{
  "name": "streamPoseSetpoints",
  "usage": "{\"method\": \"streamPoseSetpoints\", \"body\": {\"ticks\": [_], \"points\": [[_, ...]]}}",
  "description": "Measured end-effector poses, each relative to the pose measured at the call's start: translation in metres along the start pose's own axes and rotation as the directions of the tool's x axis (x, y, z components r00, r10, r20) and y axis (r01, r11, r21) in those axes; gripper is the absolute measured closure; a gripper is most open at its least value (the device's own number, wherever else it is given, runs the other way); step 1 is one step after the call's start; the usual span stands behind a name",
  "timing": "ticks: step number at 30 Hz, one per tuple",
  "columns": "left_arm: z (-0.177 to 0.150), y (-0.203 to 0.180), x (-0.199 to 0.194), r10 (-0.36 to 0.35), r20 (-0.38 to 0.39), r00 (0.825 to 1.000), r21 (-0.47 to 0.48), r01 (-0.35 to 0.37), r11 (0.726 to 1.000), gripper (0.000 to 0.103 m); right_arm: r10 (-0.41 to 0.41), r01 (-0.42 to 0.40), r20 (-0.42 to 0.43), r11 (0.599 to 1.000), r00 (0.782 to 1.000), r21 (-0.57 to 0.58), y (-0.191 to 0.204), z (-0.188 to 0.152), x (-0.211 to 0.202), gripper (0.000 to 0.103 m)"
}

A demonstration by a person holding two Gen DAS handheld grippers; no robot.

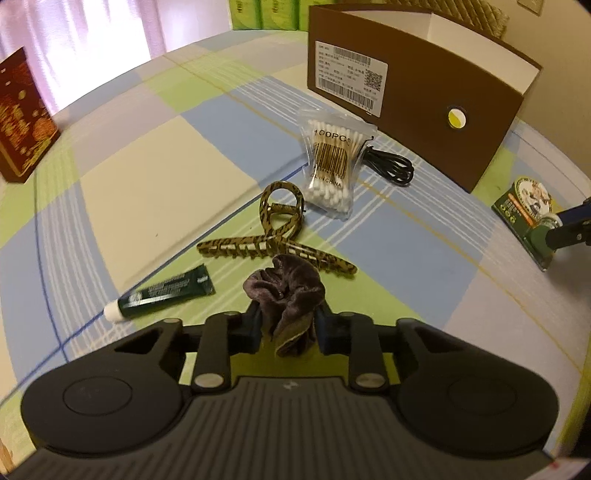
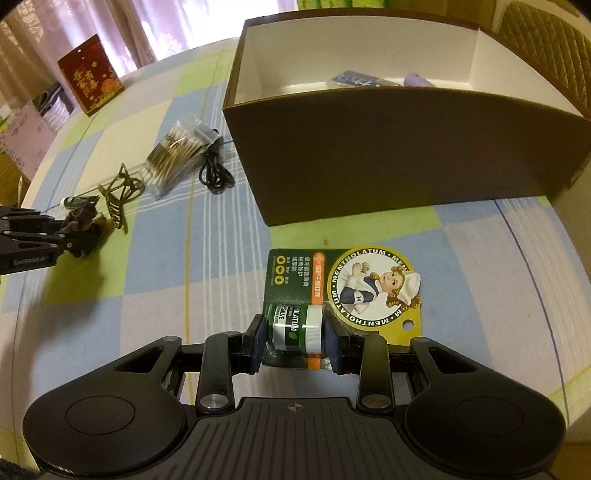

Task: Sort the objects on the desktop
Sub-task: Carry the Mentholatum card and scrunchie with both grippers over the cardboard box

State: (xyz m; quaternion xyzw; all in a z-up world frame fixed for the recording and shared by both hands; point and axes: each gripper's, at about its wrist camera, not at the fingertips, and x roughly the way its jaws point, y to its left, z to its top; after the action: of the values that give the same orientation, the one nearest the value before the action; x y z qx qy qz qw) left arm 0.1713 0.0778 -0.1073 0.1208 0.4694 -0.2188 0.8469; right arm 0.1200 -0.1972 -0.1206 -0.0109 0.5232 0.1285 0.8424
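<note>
My left gripper (image 1: pixel 286 325) is shut on a purple velvet scrunchie (image 1: pixel 284 291), also seen in the right wrist view (image 2: pixel 83 225). Beyond it lie a leopard hair claw (image 1: pixel 277 236), a dark green tube (image 1: pixel 162 293), a bag of cotton swabs (image 1: pixel 332 162) and a black cable (image 1: pixel 391 166). My right gripper (image 2: pixel 293 341) is shut on the jar of a Mentholatum blister pack (image 2: pixel 343 291), resting on the checked tablecloth. The brown box (image 2: pixel 388 162) stands just beyond it, with a blue packet (image 2: pixel 358 79) and a purple item (image 2: pixel 421 79) inside.
A red gift box (image 2: pixel 90 75) stands at the far left of the table. Green packages (image 1: pixel 266 14) sit behind the brown box (image 1: pixel 424 103). The table edge curves close on the right (image 2: pixel 565 332).
</note>
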Motion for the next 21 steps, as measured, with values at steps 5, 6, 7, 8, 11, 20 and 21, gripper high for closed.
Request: {"method": "streamPoseSetpoints", "body": {"ticks": [5, 6, 7, 8, 11, 20, 21], "points": [[-0.01, -0.009, -0.022, 0.02, 0.001, 1.0, -0.044, -0.02, 0.999, 0.083, 0.024, -0.024, 0.009, 1.0, 1.0, -0.017, -0.005, -0.001, -0.008, 0.072], [-0.012, -0.013, -0.028, 0.02, 0.005, 1.0, -0.053, -0.02, 0.998, 0.083, 0.029, -0.029, 0.011, 0.999, 1.0, -0.022, -0.006, -0.001, -0.01, 0.072], [-0.013, -0.017, -0.033, 0.019, 0.012, 1.0, -0.06, -0.018, 0.998, 0.083, 0.035, -0.035, 0.012, 0.999, 0.999, -0.027, -0.007, -0.001, -0.012, 0.072], [-0.014, -0.022, -0.039, 0.015, 0.018, 1.0, -0.067, -0.014, 0.998, 0.083, 0.042, -0.042, 0.014, 0.999, 0.999, -0.032, -0.008, -0.001, -0.014, 0.072], [-0.013, -0.04, -0.055, -0.001, 0.04, 0.999, -0.071, 0.003, 0.997, 0.083, 0.064, -0.063, 0.018, 0.997, 0.998, -0.051, -0.011, -0.002, -0.022, 0.072], [0.025, -0.102, -0.082, -0.046, 0.127, 0.991, 0.002, 0.046, 0.999, 0.083, 0.126, -0.12, 0.05, 0.986, 0.991, -0.113, -0.034, 0.001, -0.059, 0.072], [0.03, -0.108, -0.084, -0.048, 0.138, 0.989, 0.012, 0.047, 0.999, 0.083, 0.132, -0.125, 0.055, 0.985, 0.99, -0.117, -0.038, 0.002, -0.064, 0.072]]}}
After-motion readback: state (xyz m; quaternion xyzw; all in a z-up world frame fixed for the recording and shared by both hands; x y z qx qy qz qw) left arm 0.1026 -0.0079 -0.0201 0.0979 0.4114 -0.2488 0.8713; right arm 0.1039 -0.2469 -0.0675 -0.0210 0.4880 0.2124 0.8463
